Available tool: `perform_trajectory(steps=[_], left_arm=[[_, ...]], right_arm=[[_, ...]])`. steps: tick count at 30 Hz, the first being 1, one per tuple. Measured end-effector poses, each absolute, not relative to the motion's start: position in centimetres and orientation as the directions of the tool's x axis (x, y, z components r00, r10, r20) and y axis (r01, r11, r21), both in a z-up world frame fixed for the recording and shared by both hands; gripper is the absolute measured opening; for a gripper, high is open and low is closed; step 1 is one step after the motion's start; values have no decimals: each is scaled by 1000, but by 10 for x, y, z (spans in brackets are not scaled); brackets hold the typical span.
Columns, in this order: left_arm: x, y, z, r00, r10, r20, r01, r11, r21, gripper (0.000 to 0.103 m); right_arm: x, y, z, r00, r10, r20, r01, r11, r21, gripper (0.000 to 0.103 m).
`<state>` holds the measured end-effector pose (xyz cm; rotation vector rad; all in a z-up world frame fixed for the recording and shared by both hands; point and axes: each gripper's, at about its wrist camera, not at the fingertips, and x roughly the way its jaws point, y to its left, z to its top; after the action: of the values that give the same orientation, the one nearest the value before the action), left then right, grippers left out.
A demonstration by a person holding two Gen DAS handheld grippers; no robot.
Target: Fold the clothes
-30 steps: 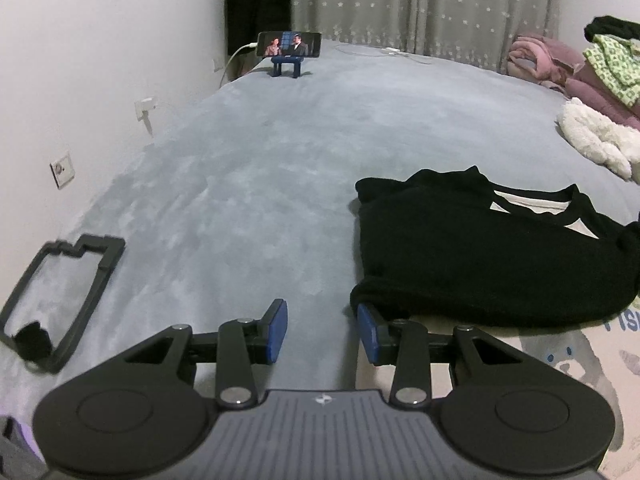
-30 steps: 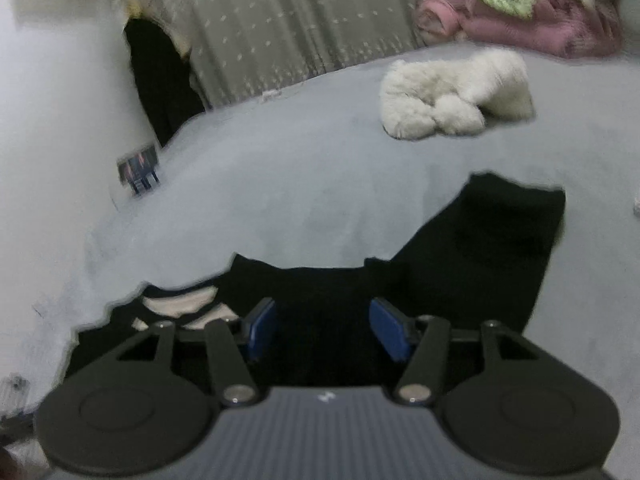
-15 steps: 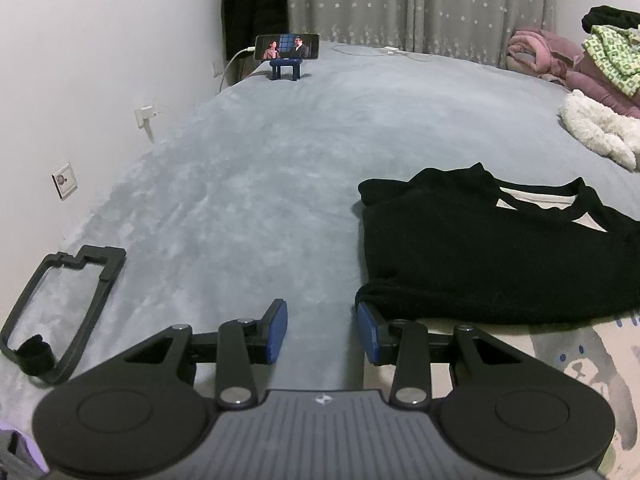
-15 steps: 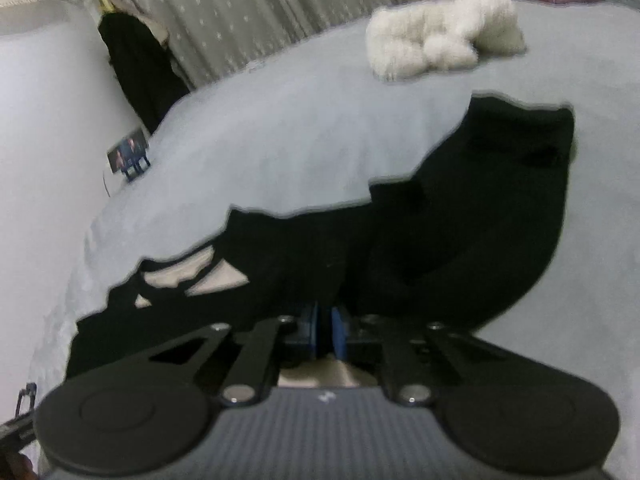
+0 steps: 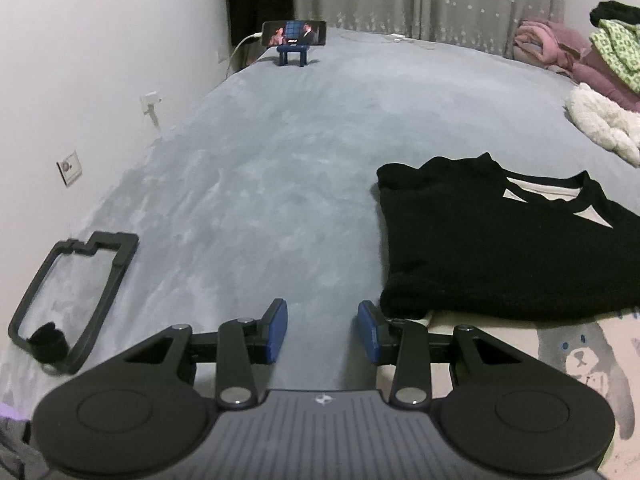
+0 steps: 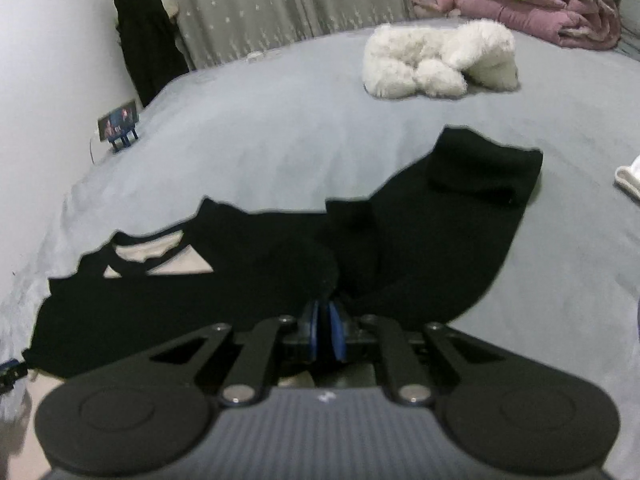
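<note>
A black sweatshirt [image 5: 500,248] with a cream inner collar lies on the grey bed; its cream body with a bear print [image 5: 580,356] shows below the folded black part. My left gripper [image 5: 322,330] hovers open beside the garment's lower left corner, holding nothing. In the right wrist view the same black sweatshirt [image 6: 224,280] spreads out with one sleeve [image 6: 460,208] reaching to the upper right. My right gripper [image 6: 325,328] is shut on a bunched fold of black fabric near the sleeve's base.
A phone on a blue stand [image 5: 294,38] sits at the far bed edge by the wall. A black frame-like holder [image 5: 68,300] lies at the left. A white fluffy garment [image 6: 436,64] and piled pink and green clothes [image 6: 520,4] lie at the back right.
My right gripper went from open to shut on the black fabric near the sleeve, and has lifted it slightly. The left gripper stayed open and hardly moved.
</note>
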<state>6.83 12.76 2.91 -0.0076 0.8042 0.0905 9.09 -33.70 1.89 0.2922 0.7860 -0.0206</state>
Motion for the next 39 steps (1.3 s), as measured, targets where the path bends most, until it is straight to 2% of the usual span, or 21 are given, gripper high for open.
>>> perform_trajectory(steps=[4, 7, 11, 14, 19, 22, 27, 29, 31, 34, 39], left_arm=[[67, 128, 30, 684, 75, -726, -82, 996, 25, 38], [67, 139, 36, 688, 37, -724, -107, 993, -51, 38], [65, 151, 41, 707, -1, -707, -143, 979, -143, 38], [66, 149, 42, 727, -24, -686, -128, 977, -170, 38], [72, 136, 33, 728, -19, -685, -94, 987, -127, 38], [74, 129, 26, 698, 29, -715, -84, 996, -42, 38], [70, 126, 32, 678, 18, -735, -55, 998, -27, 38], [68, 125, 35, 672, 10, -740, -47, 998, -29, 38], [68, 137, 41, 694, -31, -720, -75, 990, -115, 38], [72, 151, 45, 719, -73, -692, -116, 968, -223, 38], [90, 142, 33, 716, -62, -695, -111, 973, -201, 38]], right_arm=[[92, -332, 16, 693, 83, -716, 103, 972, 213, 10], [92, -332, 13, 682, 72, -727, 103, 976, 194, 10], [85, -334, 27, 727, 49, -685, 110, 976, 187, 10], [88, -333, 22, 712, 54, -700, 102, 979, 179, 10], [87, -322, 26, 733, 25, -680, 82, 989, 125, 13], [87, -317, 31, 747, 16, -665, 76, 991, 110, 13], [89, -317, 25, 733, -1, -680, 77, 994, 81, 13], [87, -312, 30, 759, 36, -650, 42, 994, 103, 18], [85, -301, 35, 775, 88, -625, -13, 992, 122, 26], [88, -277, 31, 756, 174, -631, -108, 984, 141, 26], [98, -230, 16, 708, 270, -652, -231, 962, 147, 26]])
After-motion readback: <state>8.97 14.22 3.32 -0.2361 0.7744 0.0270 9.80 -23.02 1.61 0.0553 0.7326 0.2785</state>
